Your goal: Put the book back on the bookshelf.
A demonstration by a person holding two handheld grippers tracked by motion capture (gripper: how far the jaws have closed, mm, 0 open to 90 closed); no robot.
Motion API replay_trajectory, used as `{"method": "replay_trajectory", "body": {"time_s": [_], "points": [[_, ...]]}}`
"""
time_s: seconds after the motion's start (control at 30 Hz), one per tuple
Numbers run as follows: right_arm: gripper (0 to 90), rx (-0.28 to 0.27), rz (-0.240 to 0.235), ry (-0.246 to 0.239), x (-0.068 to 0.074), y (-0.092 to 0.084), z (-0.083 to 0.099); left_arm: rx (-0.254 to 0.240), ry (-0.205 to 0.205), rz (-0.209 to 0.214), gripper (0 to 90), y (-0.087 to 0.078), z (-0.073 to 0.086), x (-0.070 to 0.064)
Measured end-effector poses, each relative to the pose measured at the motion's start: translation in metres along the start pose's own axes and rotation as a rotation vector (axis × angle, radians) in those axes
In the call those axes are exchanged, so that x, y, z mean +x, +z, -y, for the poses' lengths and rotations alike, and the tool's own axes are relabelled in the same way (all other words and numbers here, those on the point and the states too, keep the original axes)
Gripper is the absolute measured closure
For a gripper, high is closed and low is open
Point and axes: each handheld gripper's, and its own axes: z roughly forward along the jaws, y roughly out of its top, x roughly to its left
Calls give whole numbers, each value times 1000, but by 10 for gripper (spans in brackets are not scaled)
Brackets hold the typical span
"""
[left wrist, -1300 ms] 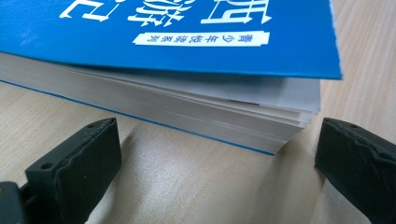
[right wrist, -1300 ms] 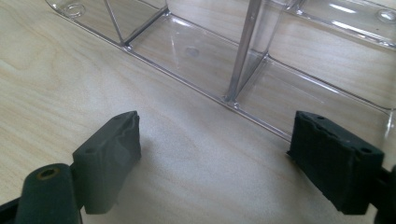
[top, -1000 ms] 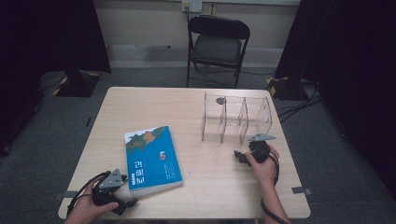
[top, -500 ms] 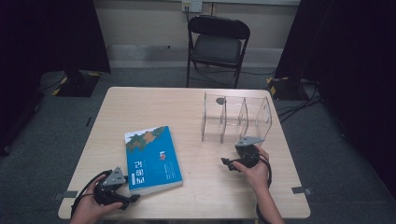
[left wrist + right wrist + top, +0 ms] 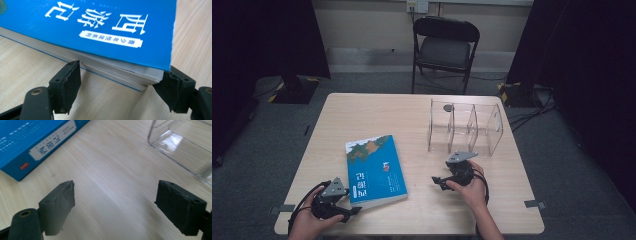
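Blue book (image 5: 375, 170): flat on wooden table (image 5: 377, 112), near front-left corner. Left gripper (image 5: 120, 75): jaws just closing, clamped on its corner. Right gripper (image 5: 115, 197): spread, empty. Risk: shallow corner grip may slip when lifted.

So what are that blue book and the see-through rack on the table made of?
The blue book looks like a paperback: a smooth, slightly glossy card cover over a thick block of pale paper pages, whose edges show in the left gripper view. The rack seems clear acrylic or similar hard plastic: transparent, with shiny highlights along its walls; glass cannot be ruled out.
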Motion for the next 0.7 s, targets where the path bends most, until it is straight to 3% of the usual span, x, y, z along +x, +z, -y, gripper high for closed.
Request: {"method": "replay_trajectory", "body": {"time_s": [0.03, 0.1, 0.13, 0.17, 0.53, 0.57, 0.63, 0.7], "points": [[149, 1, -16, -9, 3, 2, 0, -12, -15, 0, 238, 0, 0, -1], [149, 8, -29, -16, 6, 4, -1, 2, 0, -1, 238, -2, -1, 0], [149, 13, -35, -21, 8, 5, -2, -10, -17, 0, 238, -2, -2, -1], [149, 12, -39, -26, 10, 6, -3, 1, -2, -2, 239, -3, -2, 0], [149, 36, -123, -100, 36, 17, -13, -59, -11, -12, 279, -13, -10, 1], [149, 33, -131, -101, 38, 18, -14, -59, 4, -17, 282, -14, -11, 2], [149, 34, -148, -113, 41, 19, -15, -72, -21, -10, 291, -14, -12, 2], [150, 36, -156, -125, 44, 20, -17, -72, -15, -8, 294, -16, -12, 4]]}}
